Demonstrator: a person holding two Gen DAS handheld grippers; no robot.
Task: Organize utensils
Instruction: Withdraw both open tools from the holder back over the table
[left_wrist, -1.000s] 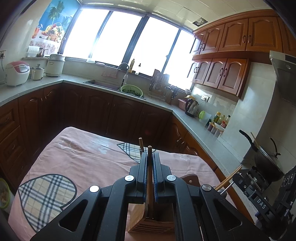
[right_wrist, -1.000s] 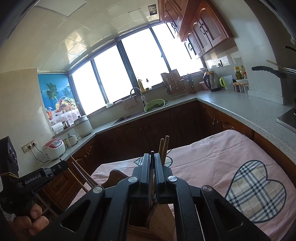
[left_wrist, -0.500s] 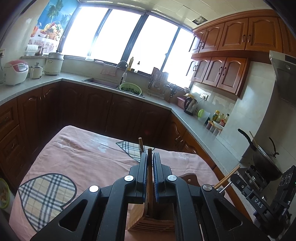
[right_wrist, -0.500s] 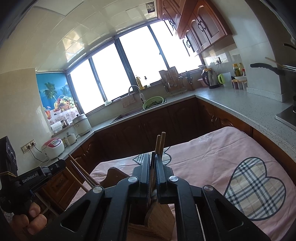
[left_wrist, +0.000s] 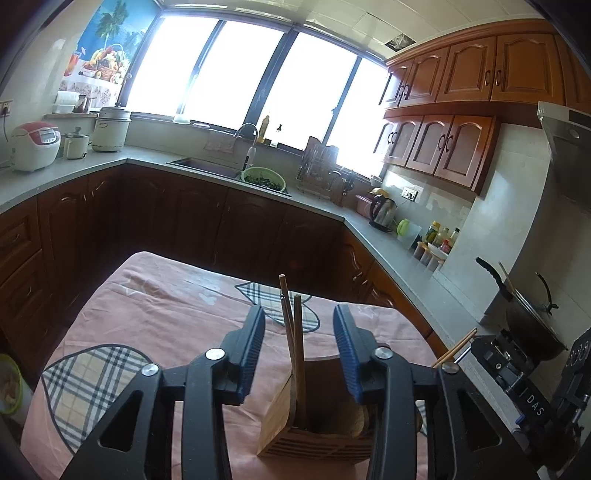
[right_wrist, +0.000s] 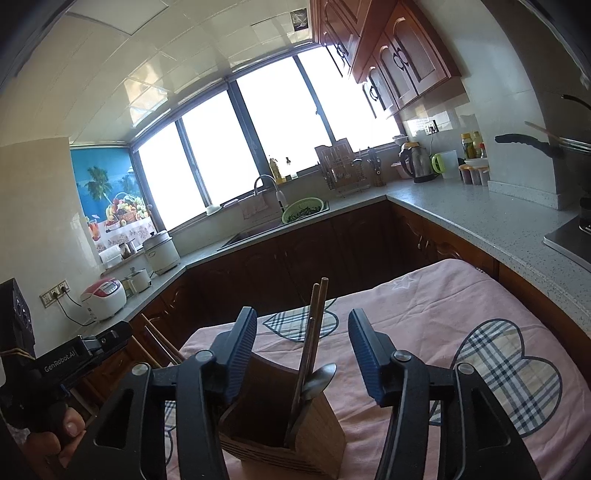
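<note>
In the left wrist view, my left gripper (left_wrist: 298, 314) hangs over a light wooden utensil holder (left_wrist: 277, 417) on the pink tablecloth. Two brown chopsticks (left_wrist: 295, 332) stand in the holder, between the opening jaws, and the blue pads are clear of them. In the right wrist view, my right gripper (right_wrist: 302, 314) sits above a darker wooden holder (right_wrist: 317, 424). That holder has a pair of chopsticks (right_wrist: 314, 325) and a metal spoon (right_wrist: 321, 376) in it. These jaws are opening too, with the chopsticks loose between them.
The table with the pink cloth (left_wrist: 166, 306) stands inside an L-shaped kitchen counter (right_wrist: 461, 214). A wok (left_wrist: 524, 314) sits on the stove at the right. The other gripper (right_wrist: 74, 358), held by a hand (right_wrist: 48, 439), appears at the left beside more chopsticks (right_wrist: 159, 343).
Both grippers were shut on upright chopsticks and now stand apart, leaving the chopsticks in the holders. Neither hand has shifted.
</note>
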